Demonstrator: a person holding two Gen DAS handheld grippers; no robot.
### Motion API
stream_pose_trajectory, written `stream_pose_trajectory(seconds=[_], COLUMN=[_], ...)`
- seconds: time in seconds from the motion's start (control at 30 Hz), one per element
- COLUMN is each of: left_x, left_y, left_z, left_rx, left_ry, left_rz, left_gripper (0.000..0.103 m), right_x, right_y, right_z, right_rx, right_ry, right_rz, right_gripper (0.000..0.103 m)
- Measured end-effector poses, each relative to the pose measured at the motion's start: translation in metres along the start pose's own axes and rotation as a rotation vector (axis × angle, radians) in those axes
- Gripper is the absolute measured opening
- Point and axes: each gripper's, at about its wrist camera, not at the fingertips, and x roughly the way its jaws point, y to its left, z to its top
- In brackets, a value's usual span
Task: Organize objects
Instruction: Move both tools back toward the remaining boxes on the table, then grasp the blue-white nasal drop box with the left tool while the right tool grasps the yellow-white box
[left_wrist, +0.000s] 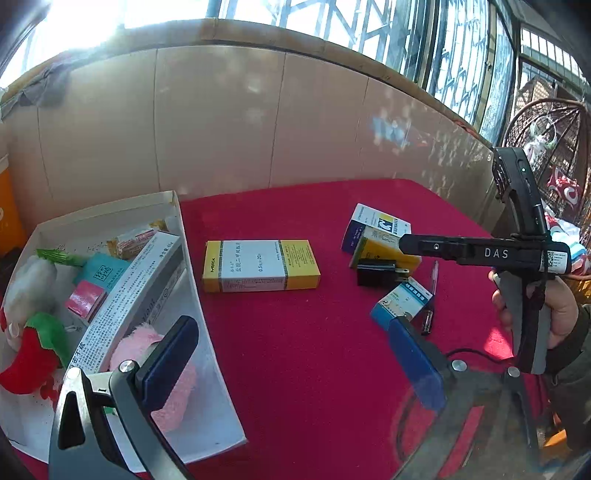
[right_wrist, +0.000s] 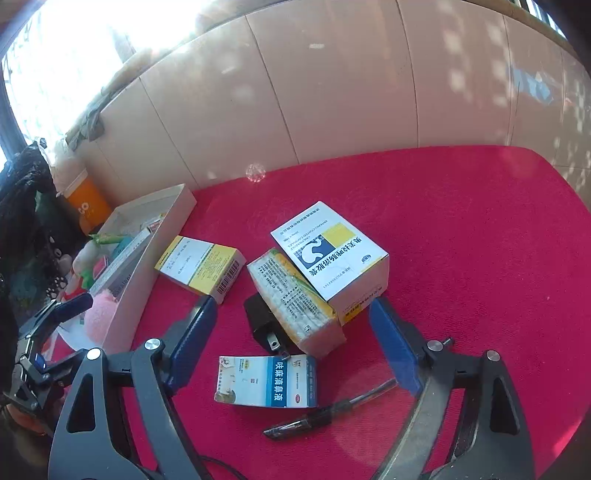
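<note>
A yellow and white medicine box (left_wrist: 260, 264) lies on the red cloth, right of a white tray (left_wrist: 207, 332); the box also shows in the right wrist view (right_wrist: 201, 268). My left gripper (left_wrist: 291, 354) is open and empty above the cloth near the tray's right wall. My right gripper (right_wrist: 295, 343) is open and empty over a cluster: a white and blue box (right_wrist: 328, 251), a yellow box (right_wrist: 295, 299), a black plug (right_wrist: 262, 321), a blue and white box (right_wrist: 266, 381) and a pen (right_wrist: 328, 411). The right gripper's body (left_wrist: 517, 254) shows in the left wrist view.
The tray holds a long white box (left_wrist: 125, 295), a pink plush (left_wrist: 173, 380), a strawberry plush (left_wrist: 33, 354) and small packets. A beige tiled wall (left_wrist: 221, 118) stands behind the table. An orange container (right_wrist: 86, 201) stands behind the tray.
</note>
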Motion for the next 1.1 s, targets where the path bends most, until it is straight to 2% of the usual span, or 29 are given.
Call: stream_pose_trajectory(seconds=[0.03, 0.13, 0.2, 0.27, 0.3, 0.33, 0.43, 0.57, 0.67, 0.77, 0.8, 0.83, 0.87, 0.9, 0.97, 1.0, 1.1], left_x=[0.004, 0.015, 0.019, 0.022, 0.024, 0.025, 0.033, 0.048, 0.062, 0.084, 0.091, 0.099, 0.103, 0.106, 0.107, 0.106, 0.102], left_y=[-0.007, -0.022, -0.027, -0.029, -0.029, -0.03, -0.032, -0.051, -0.074, -0.093, -0.097, -0.099, -0.1, -0.097, -0.095, -0.094, -0.098], left_z=[-0.003, -0.011, -0.015, -0.017, -0.016, -0.015, -0.007, 0.003, 0.006, 0.008, 0.008, 0.009, 0.01, 0.011, 0.011, 0.011, 0.008], left_rx=[0.017, 0.049, 0.064, 0.075, 0.079, 0.083, 0.096, 0.188, 0.286, 0.354, 0.366, 0.371, 0.361, 0.335, 0.305, 0.307, 0.351], left_ry=[0.012, 0.052, 0.069, 0.081, 0.085, 0.086, 0.086, 0.086, 0.092, 0.133, 0.148, 0.166, 0.176, 0.176, 0.184, 0.184, 0.189], left_rz=[-0.007, -0.032, -0.036, -0.035, -0.034, -0.036, -0.043, -0.069, -0.099, -0.127, -0.128, -0.131, -0.144, -0.171, -0.207, -0.216, -0.237], left_gripper=[0.103, 0.103, 0.103, 0.103, 0.103, 0.103, 0.103, 0.103, 0.103, 0.102, 0.099, 0.091, 0.084, 0.082, 0.069, 0.067, 0.053], right_x=[0.006, 0.028, 0.037, 0.039, 0.038, 0.037, 0.03, -0.011, -0.055, -0.086, -0.093, -0.097, -0.099, -0.099, -0.096, -0.092, -0.08], right_y=[0.001, 0.001, 0.001, 0.0, 0.001, 0.001, -0.003, -0.018, -0.032, -0.05, -0.059, -0.067, -0.074, -0.082, -0.094, -0.099, -0.106], right_z=[0.0, -0.001, -0.001, 0.001, 0.002, 0.002, -0.001, -0.01, -0.024, -0.044, -0.05, -0.057, -0.063, -0.068, -0.076, -0.079, -0.087], right_rx=[-0.004, -0.003, 0.015, 0.036, 0.039, 0.04, 0.043, 0.104, 0.131, 0.168, 0.192, 0.216, 0.24, 0.263, 0.304, 0.324, 0.366], right_ry=[0.017, 0.076, 0.076, 0.074, 0.067, 0.064, 0.048, -0.056, -0.142, -0.185, -0.19, -0.192, -0.193, -0.19, -0.183, -0.175, -0.154], right_rz=[-0.005, -0.006, 0.019, 0.059, 0.063, 0.062, 0.066, 0.067, 0.001, -0.067, -0.07, -0.068, -0.068, -0.067, -0.061, -0.056, -0.023], right_gripper=[0.072, 0.057, 0.053, 0.041, 0.028, 0.026, 0.025, 0.025, 0.025, 0.025, 0.025, 0.025, 0.025, 0.025, 0.025, 0.025, 0.025])
